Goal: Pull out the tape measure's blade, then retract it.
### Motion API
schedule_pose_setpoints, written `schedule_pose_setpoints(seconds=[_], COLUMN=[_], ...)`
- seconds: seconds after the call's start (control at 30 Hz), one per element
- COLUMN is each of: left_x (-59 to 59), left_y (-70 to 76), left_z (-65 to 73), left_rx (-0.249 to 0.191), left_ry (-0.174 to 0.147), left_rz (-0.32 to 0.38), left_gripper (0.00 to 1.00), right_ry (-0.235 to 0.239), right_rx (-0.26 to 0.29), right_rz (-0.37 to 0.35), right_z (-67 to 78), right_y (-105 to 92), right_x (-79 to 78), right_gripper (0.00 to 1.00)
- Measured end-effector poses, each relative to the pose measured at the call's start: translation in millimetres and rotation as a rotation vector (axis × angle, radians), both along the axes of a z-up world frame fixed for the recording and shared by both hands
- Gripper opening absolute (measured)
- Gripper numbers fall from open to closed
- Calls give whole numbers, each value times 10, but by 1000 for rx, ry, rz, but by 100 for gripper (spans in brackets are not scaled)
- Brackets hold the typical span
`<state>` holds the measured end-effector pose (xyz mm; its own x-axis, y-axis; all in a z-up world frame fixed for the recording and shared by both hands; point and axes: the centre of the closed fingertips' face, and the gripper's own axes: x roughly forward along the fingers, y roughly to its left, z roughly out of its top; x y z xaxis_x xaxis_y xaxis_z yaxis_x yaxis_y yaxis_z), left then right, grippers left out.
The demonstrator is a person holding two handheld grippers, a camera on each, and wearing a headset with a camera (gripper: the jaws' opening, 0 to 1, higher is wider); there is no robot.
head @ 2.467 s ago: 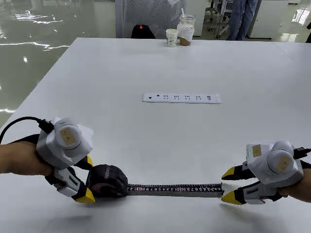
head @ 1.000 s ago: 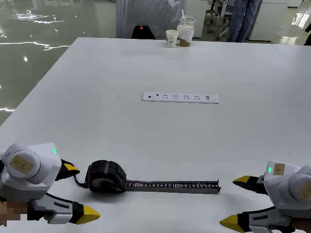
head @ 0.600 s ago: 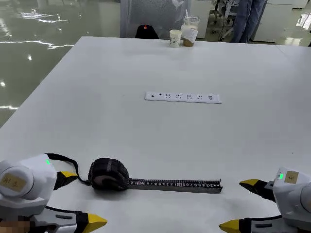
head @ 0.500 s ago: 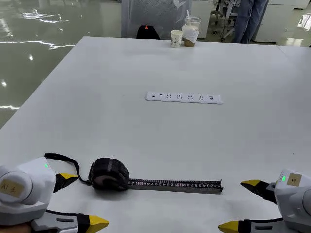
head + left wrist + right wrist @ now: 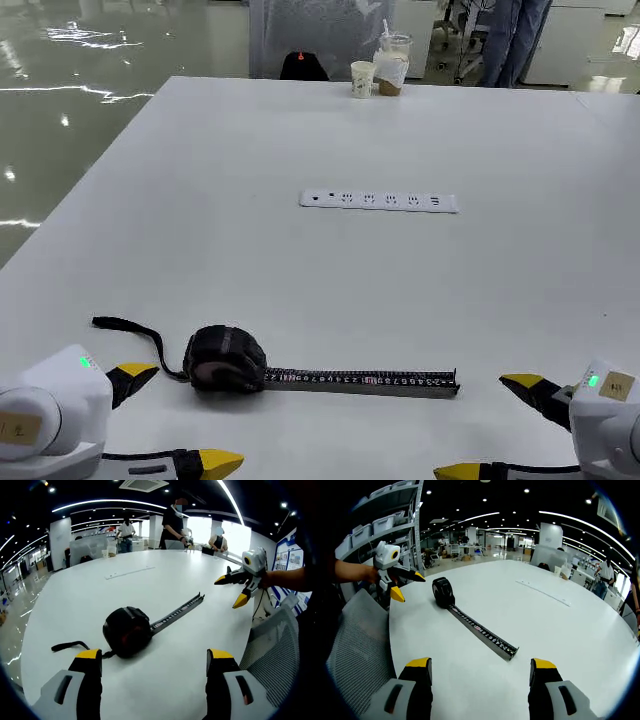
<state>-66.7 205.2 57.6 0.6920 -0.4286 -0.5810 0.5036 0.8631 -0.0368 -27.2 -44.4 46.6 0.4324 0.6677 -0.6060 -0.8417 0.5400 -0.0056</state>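
Note:
A black tape measure [image 5: 223, 358] lies on the white table [image 5: 300, 150], its dark blade [image 5: 360, 380] drawn out to the right and flat on the surface. A black wrist strap [image 5: 125, 325] trails off to its left. My left gripper [image 5: 178, 416] hovers open just near of the case [image 5: 127, 630], touching nothing. Open too, my right gripper [image 5: 488, 426] stands a little to the right of and nearer than the blade's end hook [image 5: 510, 652]. From each gripper view the other gripper is visible across the tape: right gripper [image 5: 230, 591], left gripper [image 5: 409, 588].
A white power strip [image 5: 378, 201] lies mid-table beyond the tape. Two drink cups [image 5: 362, 78] [image 5: 392, 62] stand at the far edge. A mesh chair back [image 5: 360, 645] sits at the near table edge. People stand in the background.
Both grippers have let go and drawn back toward the near edge, jaws wide. The tape measure stays put with its blade still extended; the strap now lies uncovered.

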Motion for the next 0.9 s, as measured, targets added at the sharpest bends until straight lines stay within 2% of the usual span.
schedule_pose_setpoints(seconds=[0.27, 0.43, 0.77, 0.9], left_x=[-51, -59, -121, -117], left_y=[-50, -35, -34, -44], left_z=[12, 46, 49, 70], left_rx=[-6, -13, -49, -36], left_ry=[-8, -27, -11, -19], left_rz=[13, 63, 138, 138], left_gripper=[88, 89, 92, 93], right_ry=[0, 0, 8, 13], right_rx=[27, 38, 50, 62], right_rz=[-44, -73, -122, -144], right_z=[35, 62, 94, 123], right_y=[42, 72, 110, 136], right_x=[-37, -46, -96, -123], right_gripper=[85, 88, 92, 94])
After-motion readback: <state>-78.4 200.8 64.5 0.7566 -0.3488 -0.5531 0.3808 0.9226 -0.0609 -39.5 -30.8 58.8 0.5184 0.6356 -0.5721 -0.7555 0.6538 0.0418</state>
